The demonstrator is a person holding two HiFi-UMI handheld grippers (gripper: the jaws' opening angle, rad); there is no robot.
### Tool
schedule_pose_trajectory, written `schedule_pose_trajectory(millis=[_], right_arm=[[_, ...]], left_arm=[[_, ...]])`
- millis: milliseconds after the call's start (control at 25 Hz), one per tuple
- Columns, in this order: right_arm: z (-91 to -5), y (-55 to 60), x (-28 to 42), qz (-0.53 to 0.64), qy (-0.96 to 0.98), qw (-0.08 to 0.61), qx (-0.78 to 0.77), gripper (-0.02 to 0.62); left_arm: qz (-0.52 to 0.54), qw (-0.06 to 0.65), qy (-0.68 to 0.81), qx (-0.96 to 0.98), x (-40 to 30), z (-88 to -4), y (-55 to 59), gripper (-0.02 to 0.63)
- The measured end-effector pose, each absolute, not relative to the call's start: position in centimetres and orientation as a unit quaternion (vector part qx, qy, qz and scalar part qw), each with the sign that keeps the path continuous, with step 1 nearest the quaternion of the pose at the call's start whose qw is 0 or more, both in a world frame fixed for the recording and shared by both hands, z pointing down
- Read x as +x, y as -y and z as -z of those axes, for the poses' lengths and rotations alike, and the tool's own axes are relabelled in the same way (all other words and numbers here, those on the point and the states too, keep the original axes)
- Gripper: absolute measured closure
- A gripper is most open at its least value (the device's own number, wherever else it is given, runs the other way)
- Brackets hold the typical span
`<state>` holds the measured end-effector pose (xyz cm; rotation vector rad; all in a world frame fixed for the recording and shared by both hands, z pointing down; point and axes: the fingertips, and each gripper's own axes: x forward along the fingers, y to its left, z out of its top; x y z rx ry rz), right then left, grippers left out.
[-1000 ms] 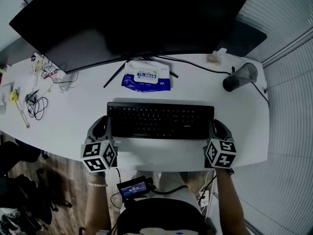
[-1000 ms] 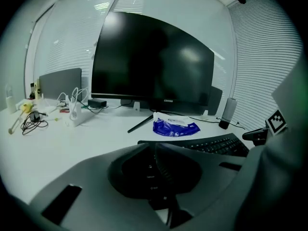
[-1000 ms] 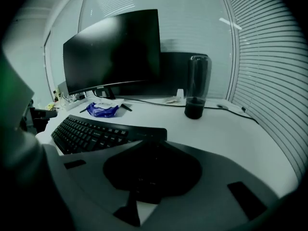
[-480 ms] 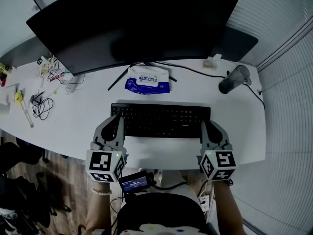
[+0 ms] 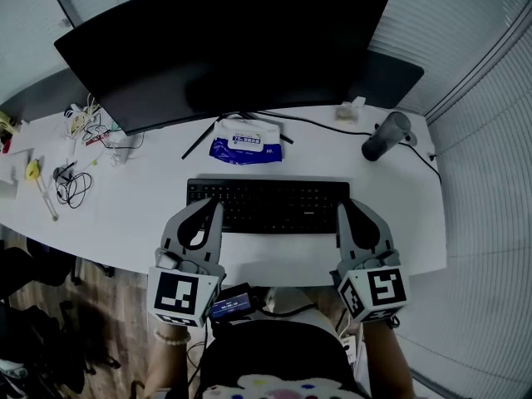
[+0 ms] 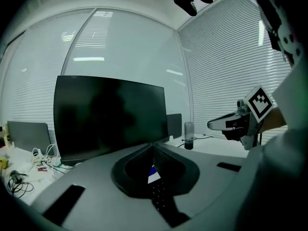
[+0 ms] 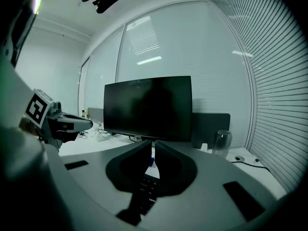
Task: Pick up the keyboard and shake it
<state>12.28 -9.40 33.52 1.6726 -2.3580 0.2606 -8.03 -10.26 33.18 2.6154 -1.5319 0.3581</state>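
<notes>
The black keyboard (image 5: 266,206) lies flat on the white desk (image 5: 141,214) in front of the monitor. My left gripper (image 5: 218,208) hangs above the keyboard's left end, and my right gripper (image 5: 342,206) hangs above its right end. Both are raised off the desk. Each pair of jaws is shut tip to tip with nothing between them. In the left gripper view the left gripper (image 6: 153,147) shows the keyboard (image 6: 161,196) only through the hole behind its tips. The right gripper (image 7: 154,143) sees the keyboard (image 7: 147,191) the same way.
A wide dark monitor (image 5: 224,48) stands behind the keyboard, with a blue pack of wipes (image 5: 243,140) at its foot. A dark tumbler (image 5: 384,137) and its cable sit back right. Tangled cables (image 5: 71,181) lie at the left. The desk's front edge runs under my grippers.
Both grippers have risen from the desk beside the keyboard's ends toward the head camera, and their jaws have closed. The keyboard still lies in the same place on the desk.
</notes>
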Motion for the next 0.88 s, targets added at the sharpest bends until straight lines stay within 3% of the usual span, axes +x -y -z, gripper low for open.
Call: schedule_pose_trajectory(millis=[880], right_arm=[[-31.1, 8.1, 11.7, -0.068, 0.819, 0.094, 0.561, 0.551]], left_arm=[[-0.093, 0.046, 0.499, 0.860, -7.4, -30.7, 8.8, 0.589]])
